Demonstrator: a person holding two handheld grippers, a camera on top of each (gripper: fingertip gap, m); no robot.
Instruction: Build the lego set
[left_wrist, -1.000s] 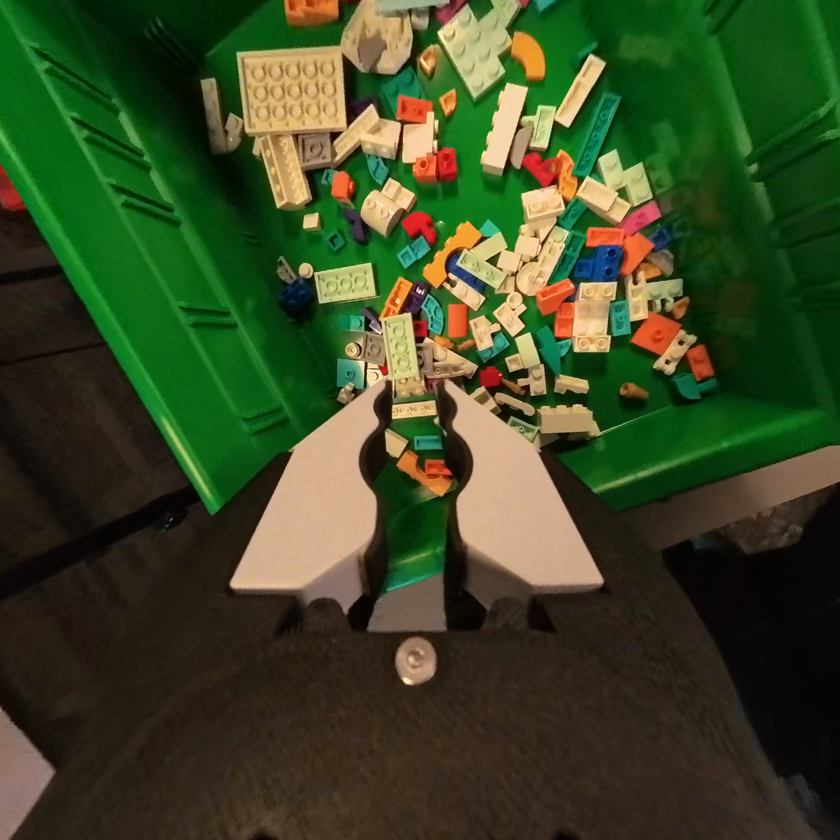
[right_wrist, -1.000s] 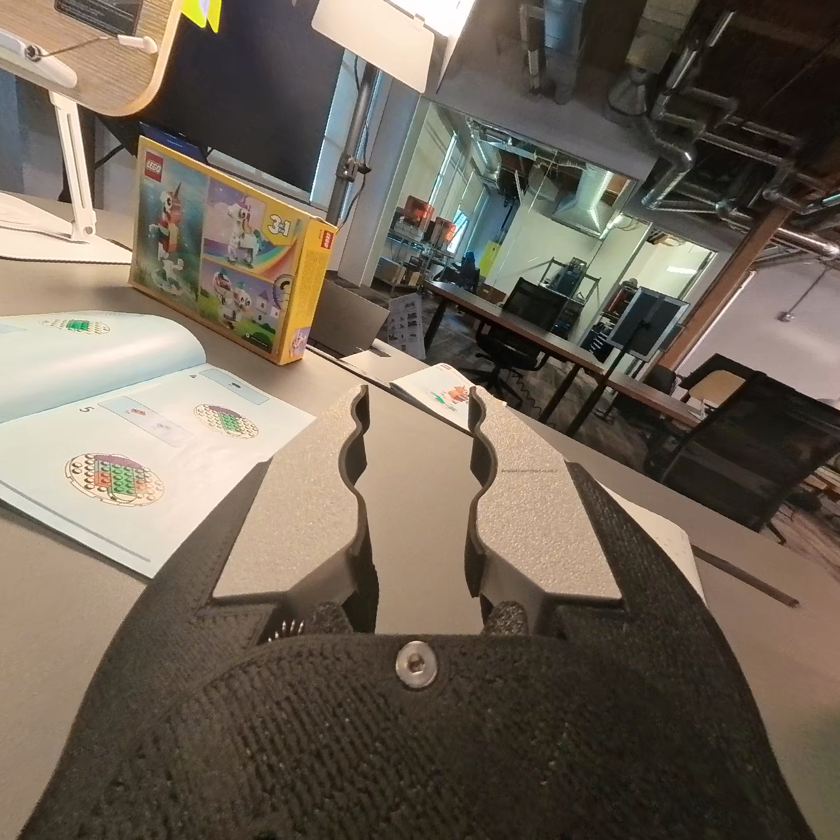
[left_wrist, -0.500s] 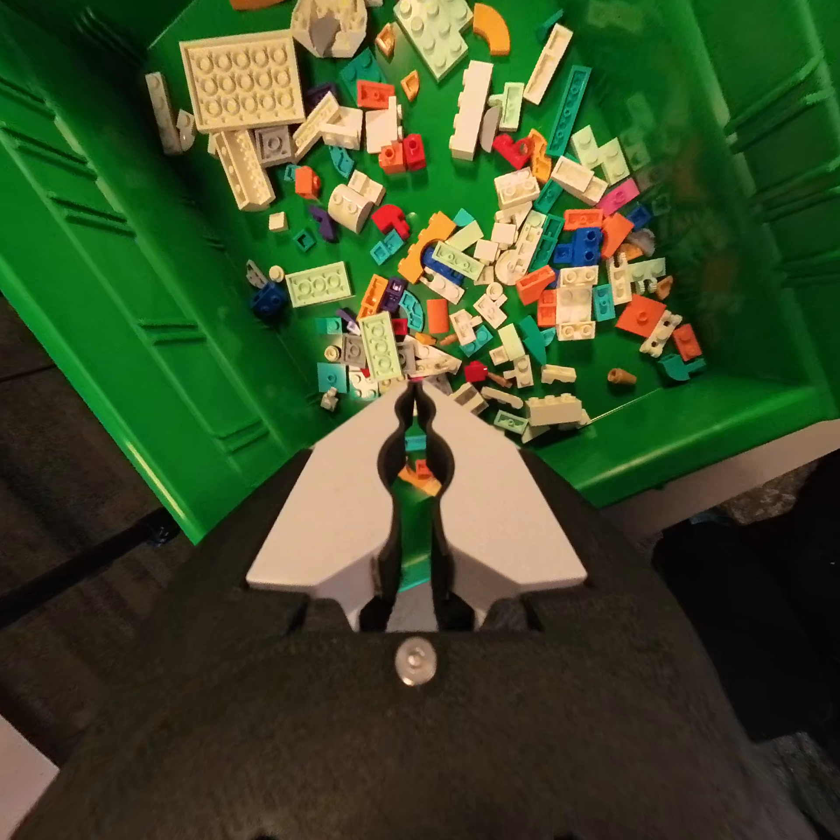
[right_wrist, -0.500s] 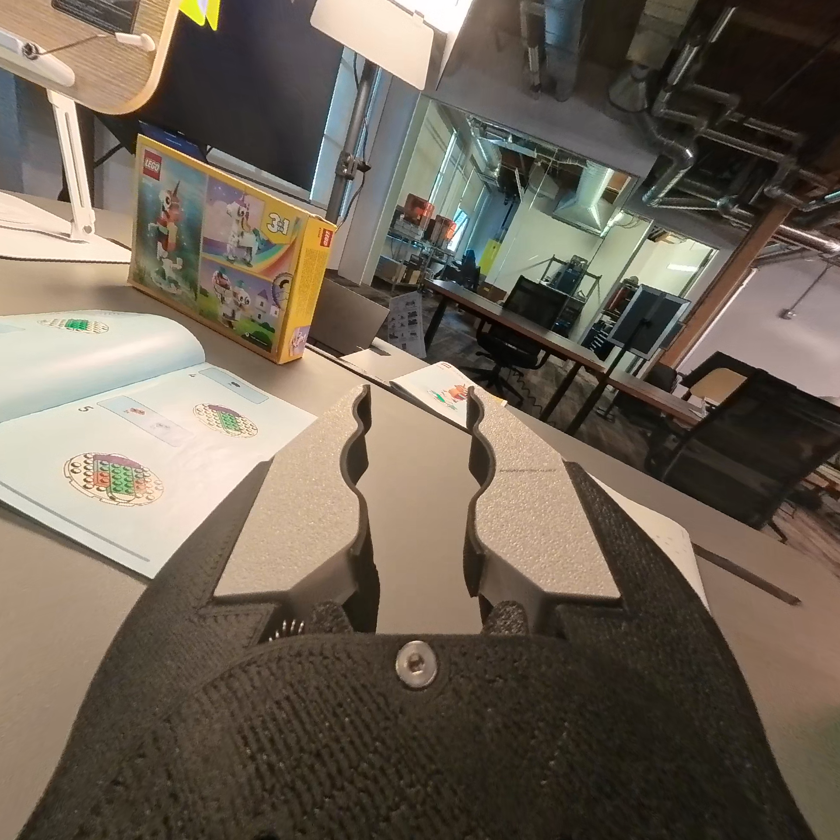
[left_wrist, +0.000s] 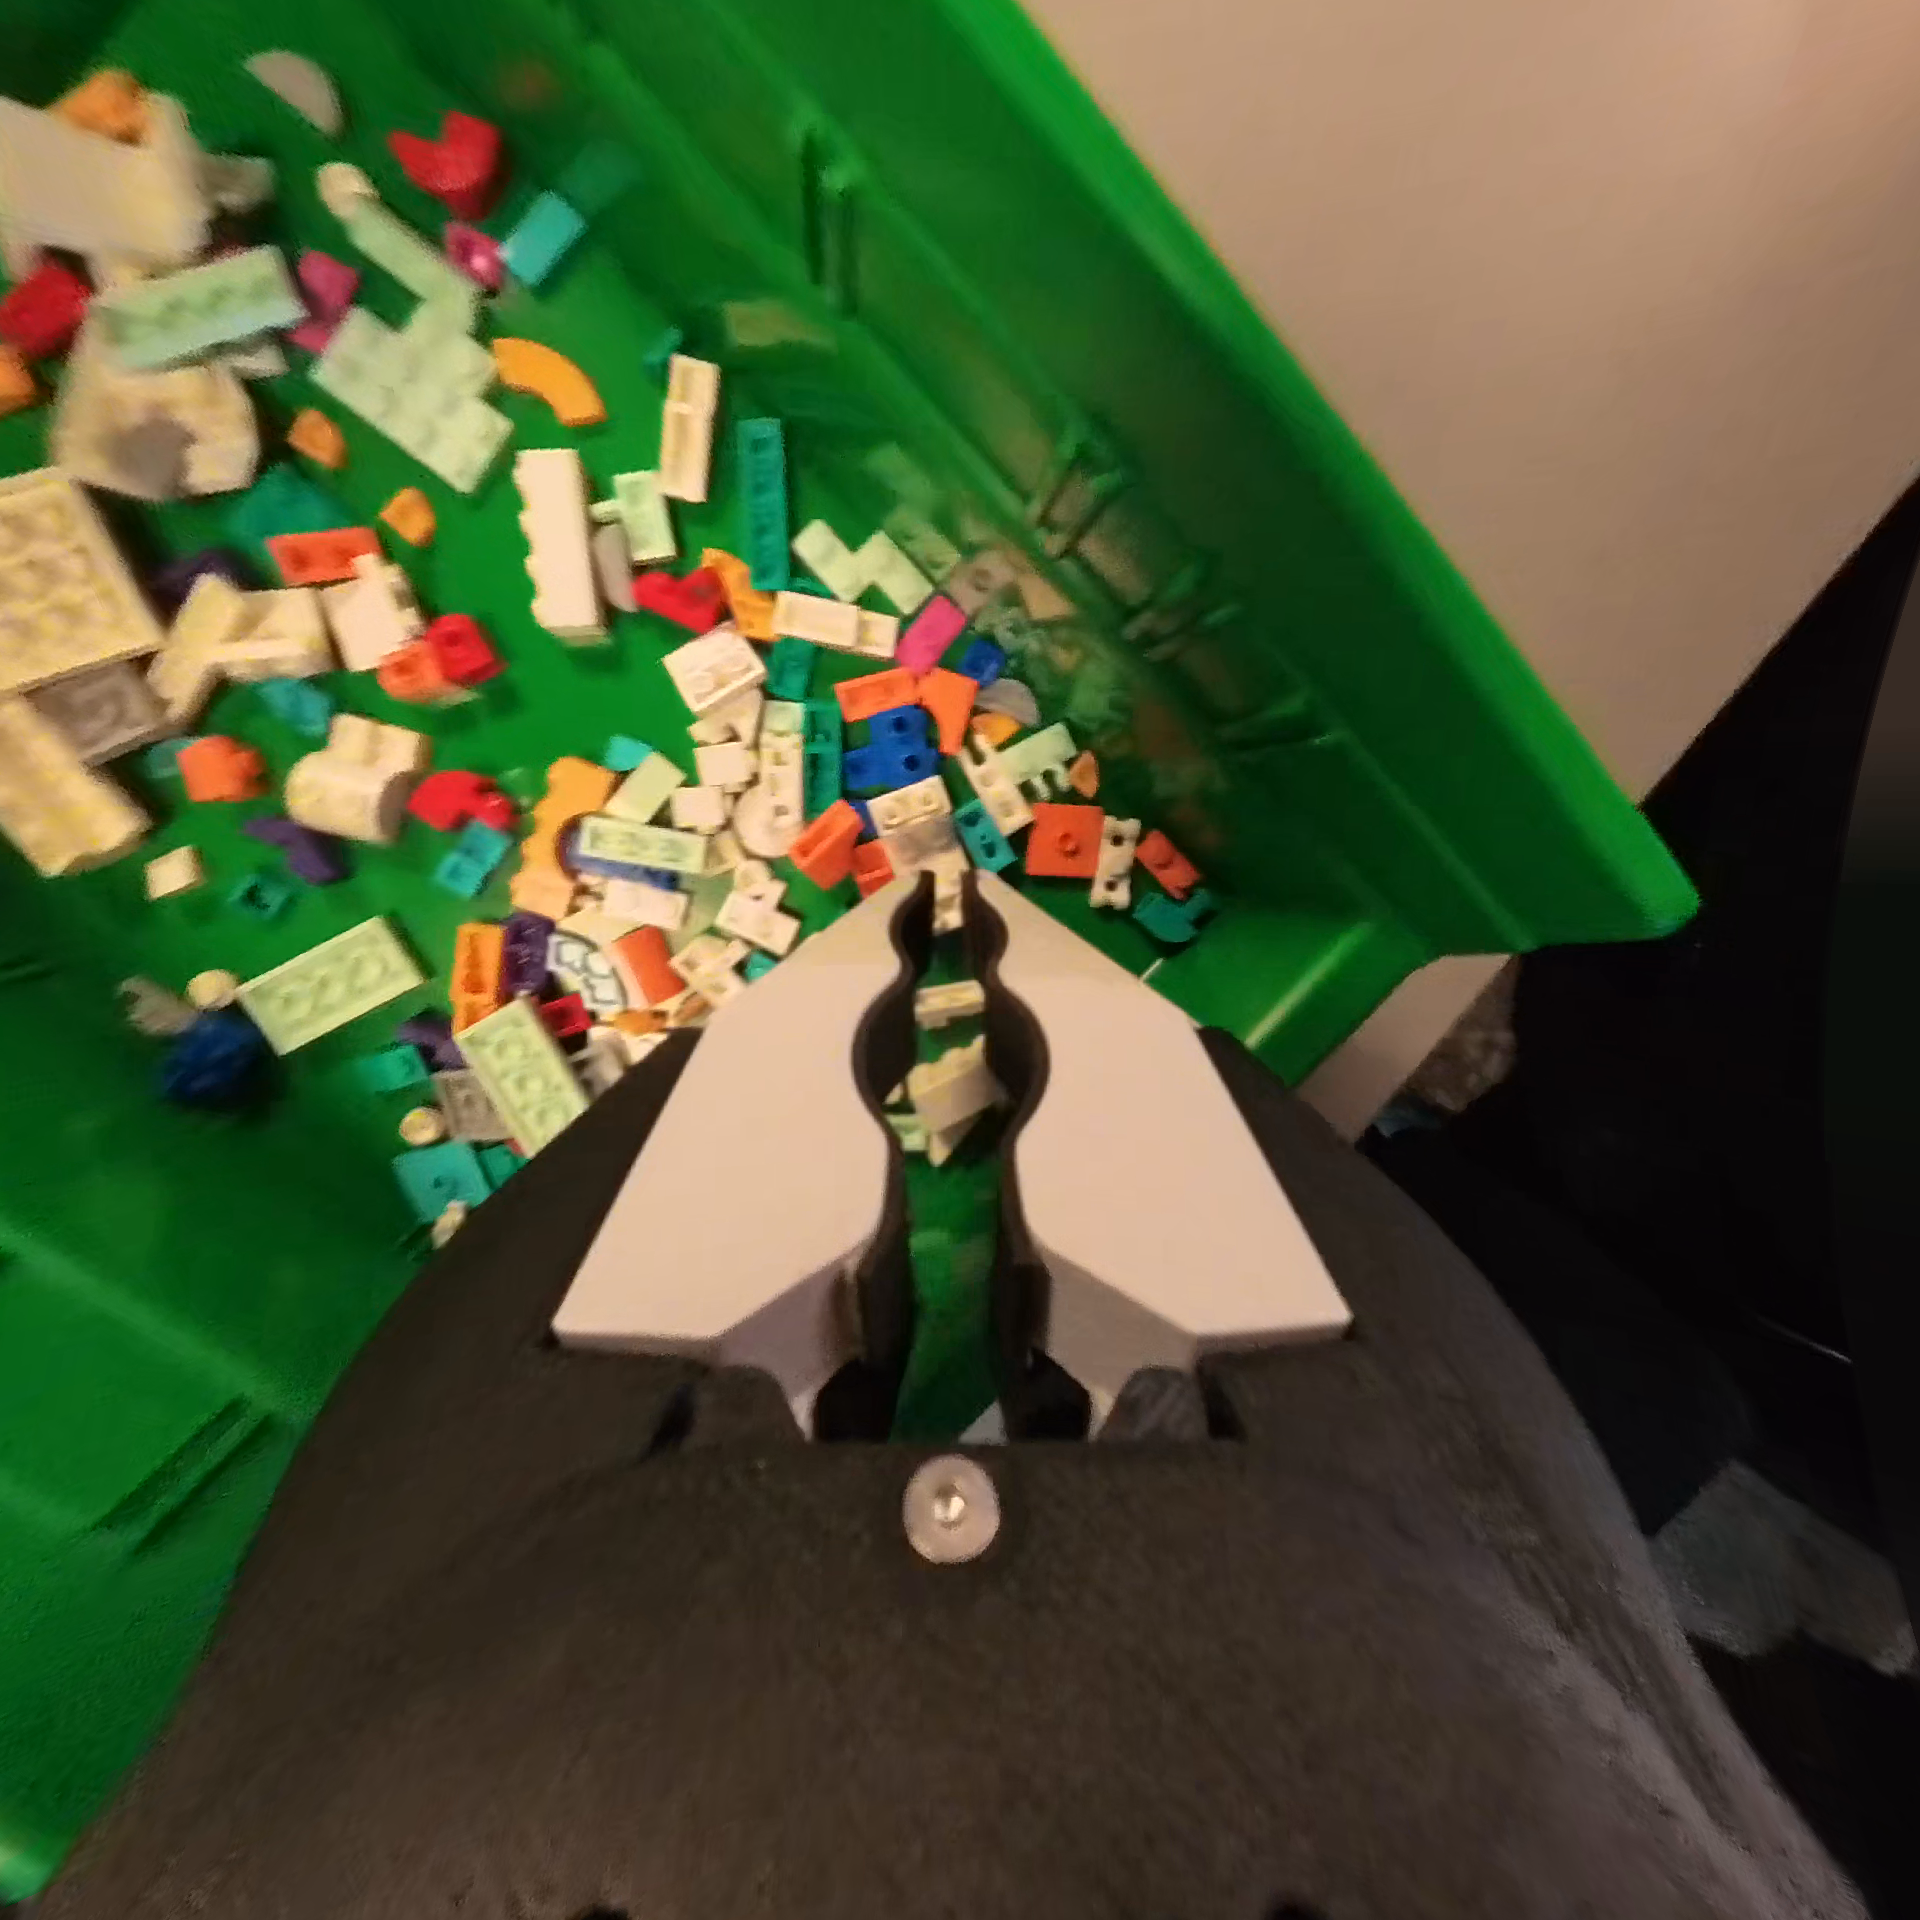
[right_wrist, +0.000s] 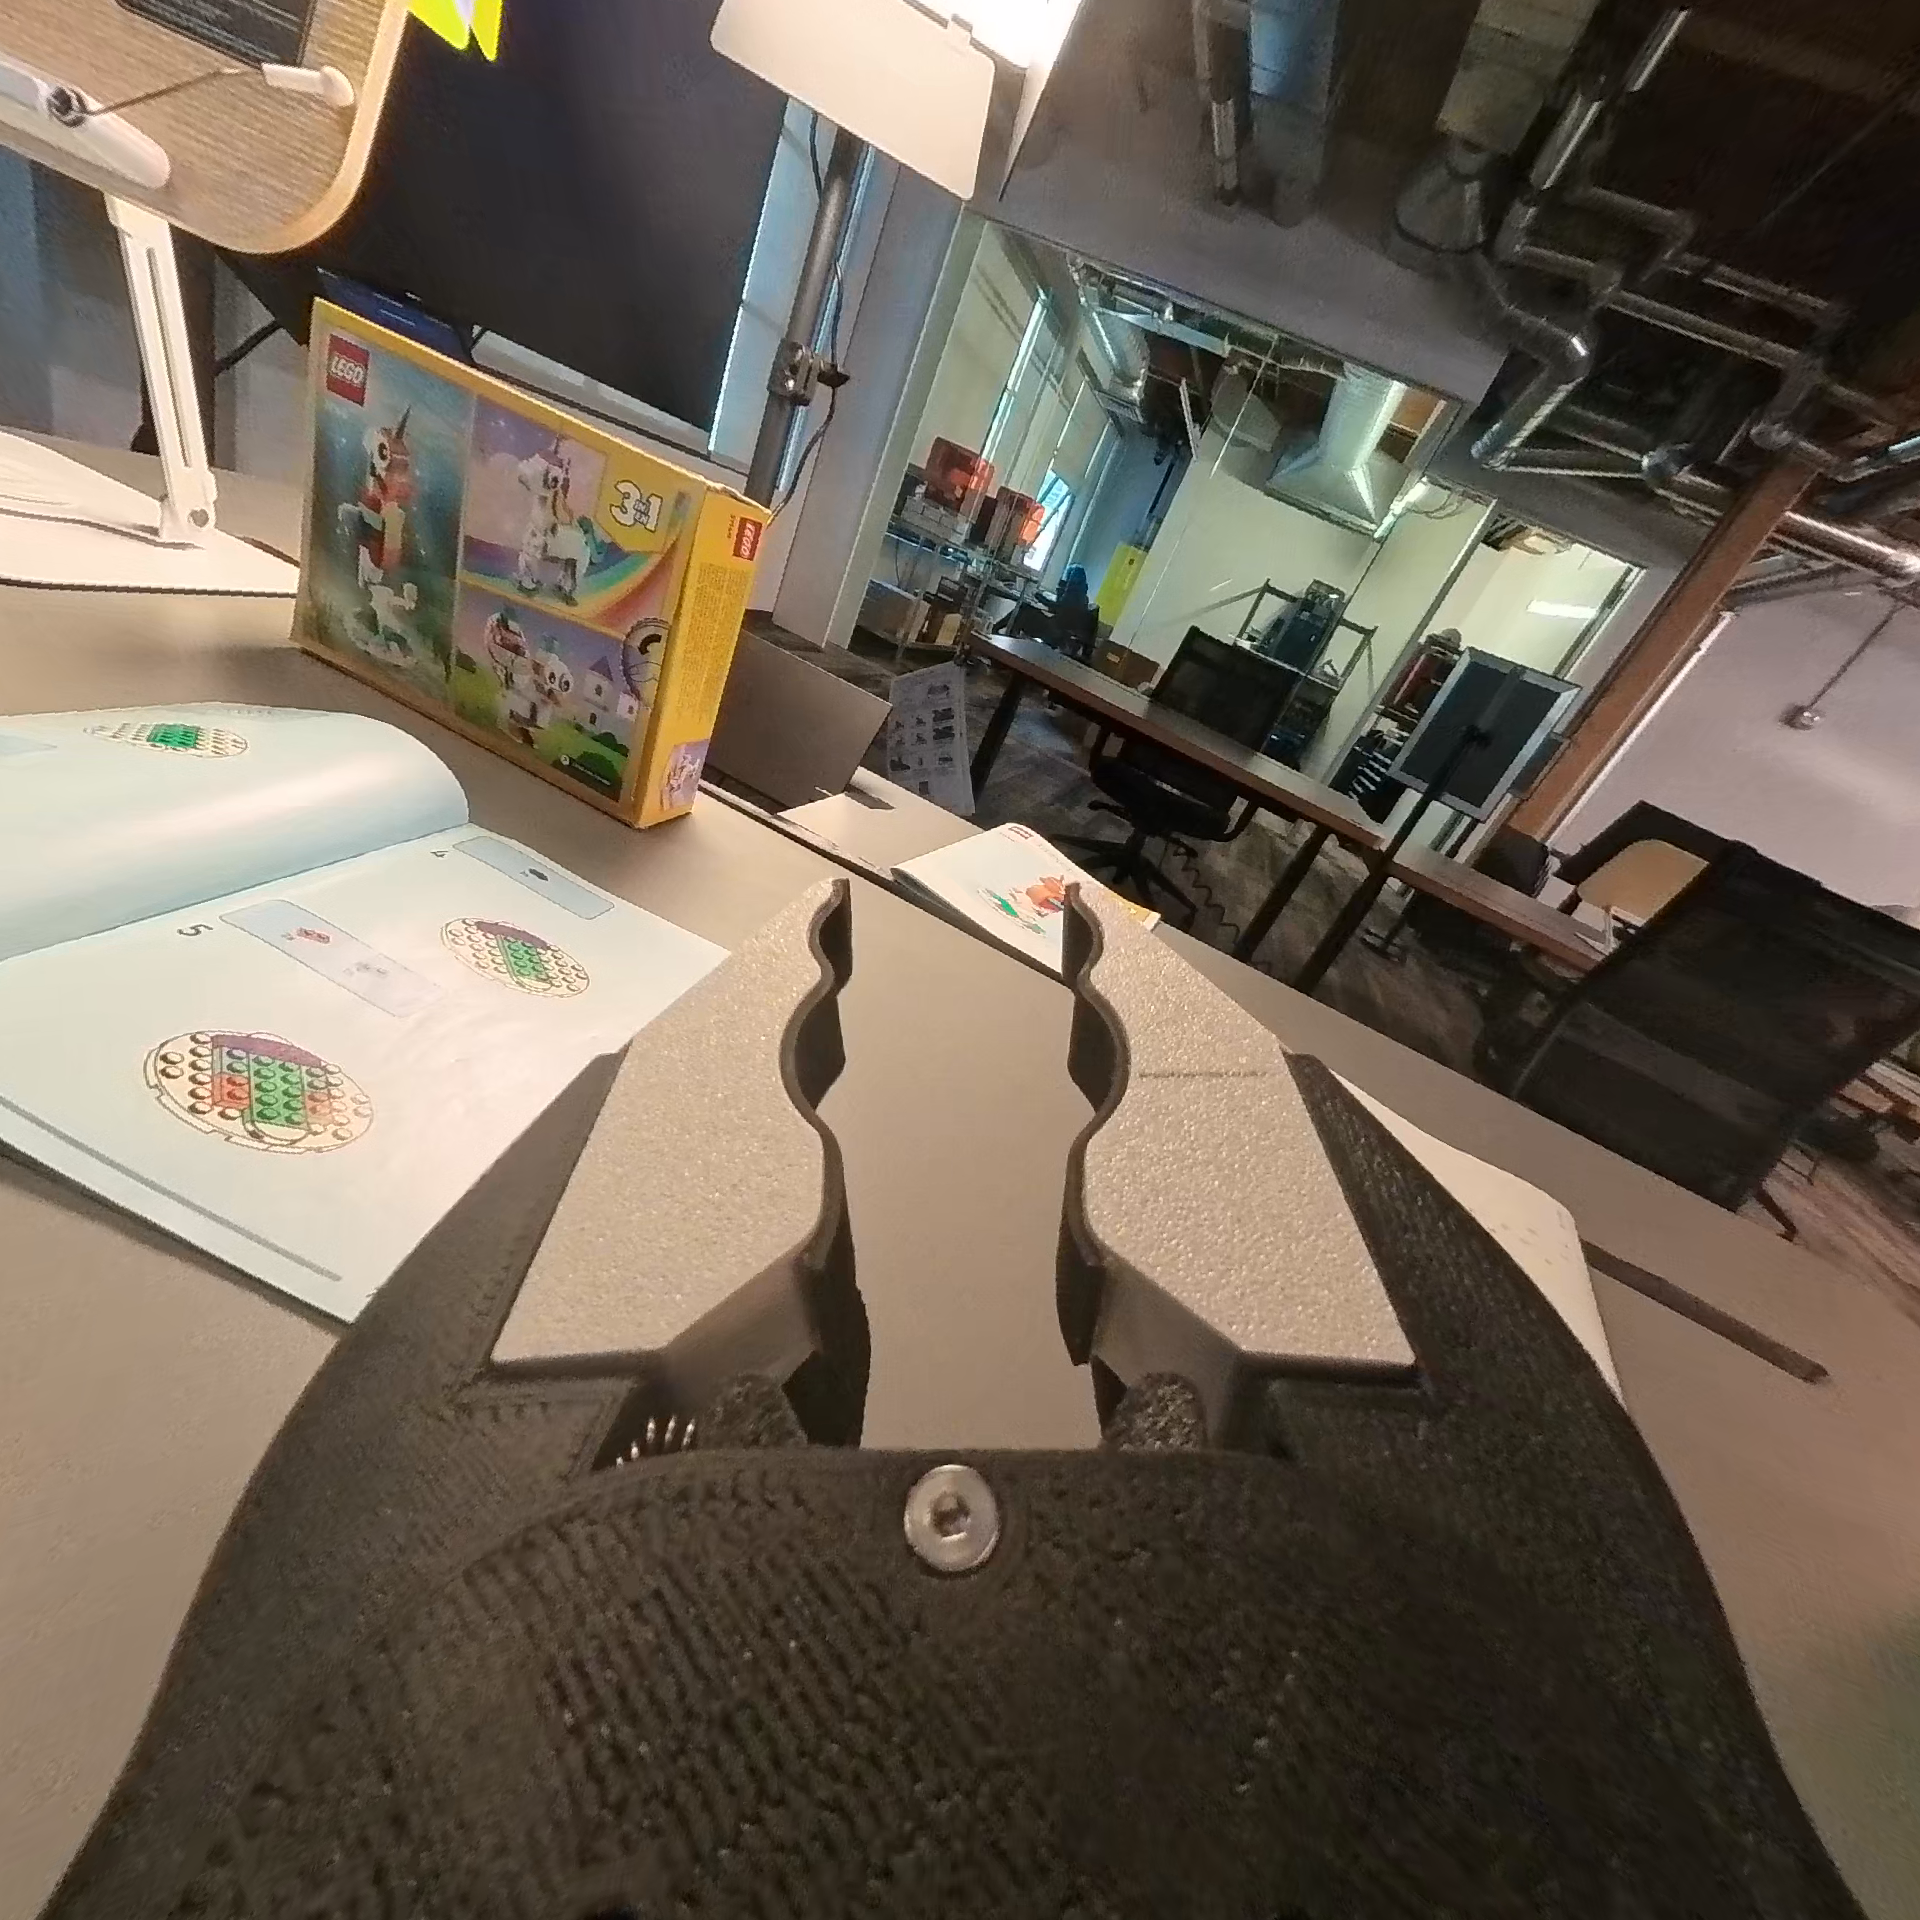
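A green bin (left_wrist: 1351, 727) holds several loose bricks (left_wrist: 727, 748) in white, mint, orange, teal, red and blue. My left gripper (left_wrist: 945, 894) is over the bin's near right corner. It is shut on a small white piece (left_wrist: 948, 909) pinched at the fingertips. The view is blurred. My right gripper (right_wrist: 951, 904) is open and empty, low over the grey table (right_wrist: 156, 1558). An open instruction booklet (right_wrist: 312, 1018) lies to its left, and the yellow set box (right_wrist: 520, 613) stands behind the booklet.
A second small booklet (right_wrist: 997, 883) lies just past the right fingertips. A white sheet (right_wrist: 1507, 1195) lies on the table to the right. A white lamp stand (right_wrist: 156, 343) rises at the far left. A pale surface (left_wrist: 1455, 312) borders the bin's right wall.
My left gripper closed from part open onto a small white piece, then swung toward the bin's right corner. My right gripper has barely moved and stays open.
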